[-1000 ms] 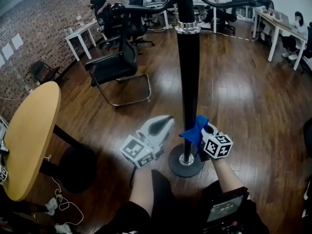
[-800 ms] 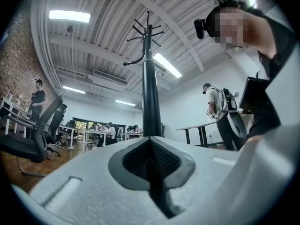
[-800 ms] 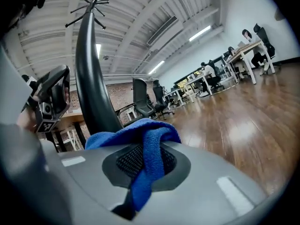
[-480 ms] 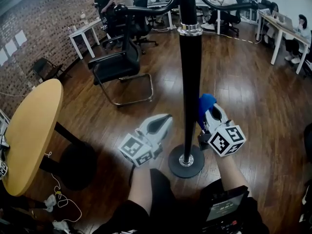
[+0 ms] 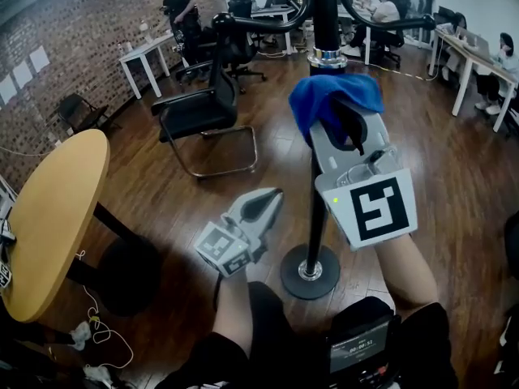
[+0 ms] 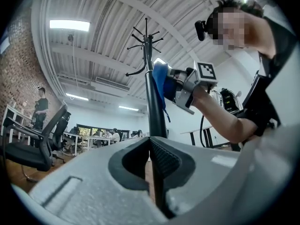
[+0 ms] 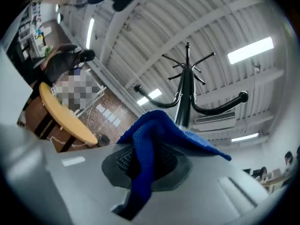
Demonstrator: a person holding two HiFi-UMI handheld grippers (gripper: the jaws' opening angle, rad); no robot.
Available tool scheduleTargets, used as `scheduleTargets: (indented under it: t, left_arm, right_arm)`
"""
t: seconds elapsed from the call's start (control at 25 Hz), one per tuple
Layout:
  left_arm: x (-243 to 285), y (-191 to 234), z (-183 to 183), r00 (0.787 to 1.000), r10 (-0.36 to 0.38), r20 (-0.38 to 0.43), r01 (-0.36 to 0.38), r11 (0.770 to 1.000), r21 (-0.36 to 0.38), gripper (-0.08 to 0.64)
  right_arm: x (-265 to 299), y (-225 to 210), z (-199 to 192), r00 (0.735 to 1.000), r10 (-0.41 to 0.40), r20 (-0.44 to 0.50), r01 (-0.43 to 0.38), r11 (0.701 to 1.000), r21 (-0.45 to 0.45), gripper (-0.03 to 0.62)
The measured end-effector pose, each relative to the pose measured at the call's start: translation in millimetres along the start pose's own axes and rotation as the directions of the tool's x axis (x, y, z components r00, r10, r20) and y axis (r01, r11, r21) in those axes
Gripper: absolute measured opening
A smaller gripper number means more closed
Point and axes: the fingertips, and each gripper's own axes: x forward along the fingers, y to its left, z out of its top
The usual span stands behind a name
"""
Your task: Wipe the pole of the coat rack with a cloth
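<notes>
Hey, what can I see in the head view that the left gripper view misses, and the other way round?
Only the head view shows the rack's round base on the floor and the round wooden table. Only the left gripper view shows the hooks at the rack's top, a ceiling light, and the left hand-held gripper close up, its jaws together on nothing. Both show the black pole and the right hand-held gripper shut on the blue cloth beside it.

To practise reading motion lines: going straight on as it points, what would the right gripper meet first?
The coat rack pole; the blue cloth held by the right gripper seems to touch it, though depth is unclear.
</notes>
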Motion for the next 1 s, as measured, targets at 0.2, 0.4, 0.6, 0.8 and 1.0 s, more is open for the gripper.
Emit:
scheduleTargets:
  t: [0.2,0.4,0.6,0.8,1.0]
  left_arm:
    - [1,5,-1,1.000,0.004,0.001,-0.004,1.000,-0.005,0.000]
    - [-3,9,-15,1.000,0.005,-0.023,-0.006,1.000,-0.012,0.000]
    - [-4,7,-20,0.999,0.005,-0.035,-0.006,1.000,-0.017,0.000]
    - [-2,7,-20,1.000,0.002,-0.031,-0.003,1.000,-0.011,0.000]
    - [1,7,-11,1.000,0.003,-0.010,-0.004,1.000,-0.015,0.000]
  right_arm:
    - [-45,78,-120,0.959,0.044,-0.280,-0.058,0.997,-0.042,0.018]
    - [-120,182,-280,0.859,0.146,-0.491,-0.073,0.984,0.164,0.018]
    - [-165,223,-351,0.774,0.238,-0.586,-0.087,0.958,0.273,0.018]
    - [-149,195,-317,0.832,0.202,-0.517,-0.038,0.950,0.311,0.018]
    - [-81,88,-161,0.980,0.037,-0.193,0.025,0.951,0.307,0.018]
